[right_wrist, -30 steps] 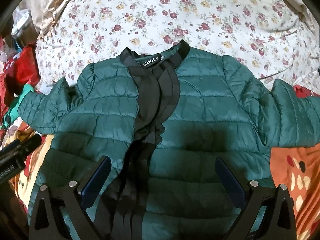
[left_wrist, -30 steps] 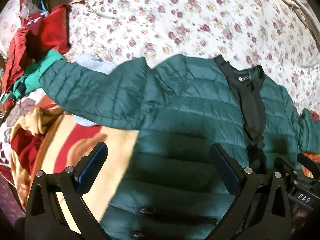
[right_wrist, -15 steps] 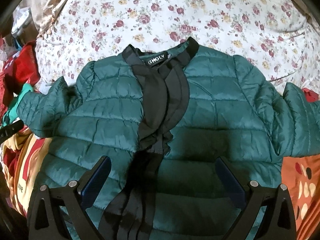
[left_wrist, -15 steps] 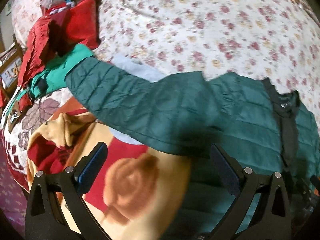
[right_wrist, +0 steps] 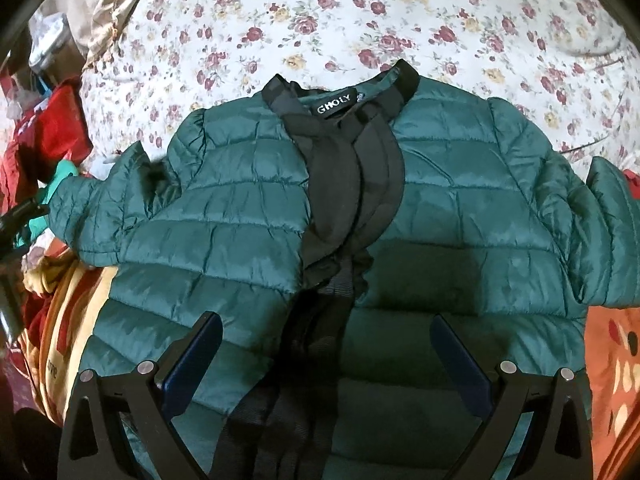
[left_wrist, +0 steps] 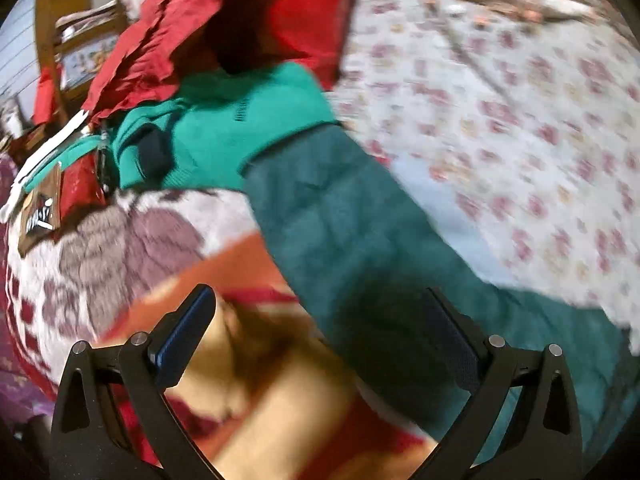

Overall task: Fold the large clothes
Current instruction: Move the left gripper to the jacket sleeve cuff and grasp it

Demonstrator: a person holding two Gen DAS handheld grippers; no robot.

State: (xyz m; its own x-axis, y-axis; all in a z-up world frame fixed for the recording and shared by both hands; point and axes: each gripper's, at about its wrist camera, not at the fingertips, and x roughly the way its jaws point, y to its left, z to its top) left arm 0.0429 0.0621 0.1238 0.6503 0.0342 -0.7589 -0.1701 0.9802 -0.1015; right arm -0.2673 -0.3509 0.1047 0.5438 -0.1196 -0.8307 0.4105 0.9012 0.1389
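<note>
A dark green quilted jacket (right_wrist: 248, 232) with black trim and a GHOLY label lies front up on a floral bedsheet (right_wrist: 320, 12), both sleeves spread out. My right gripper (right_wrist: 326, 344) is open and empty, low over the jacket's lower front by the black placket. My left gripper (left_wrist: 320, 320) is open and empty, over the jacket's left sleeve (left_wrist: 340, 216), with the sleeve's cuff end ahead of the fingers. The left wrist view is blurred. The left gripper's tip (right_wrist: 22, 212) shows at the left edge of the right wrist view.
A bright green garment (left_wrist: 224, 128) and red clothes (left_wrist: 168, 44) are piled beyond the sleeve's cuff. An orange, red and yellow blanket (left_wrist: 280, 400) lies under the jacket's left side, also at the right (right_wrist: 616, 360). A wooden frame (left_wrist: 48, 32) stands far left.
My left gripper has swung left and forward, from the jacket's body along the left sleeve toward the cuff. My right gripper has moved slightly closer over the jacket's front. Both stay open.
</note>
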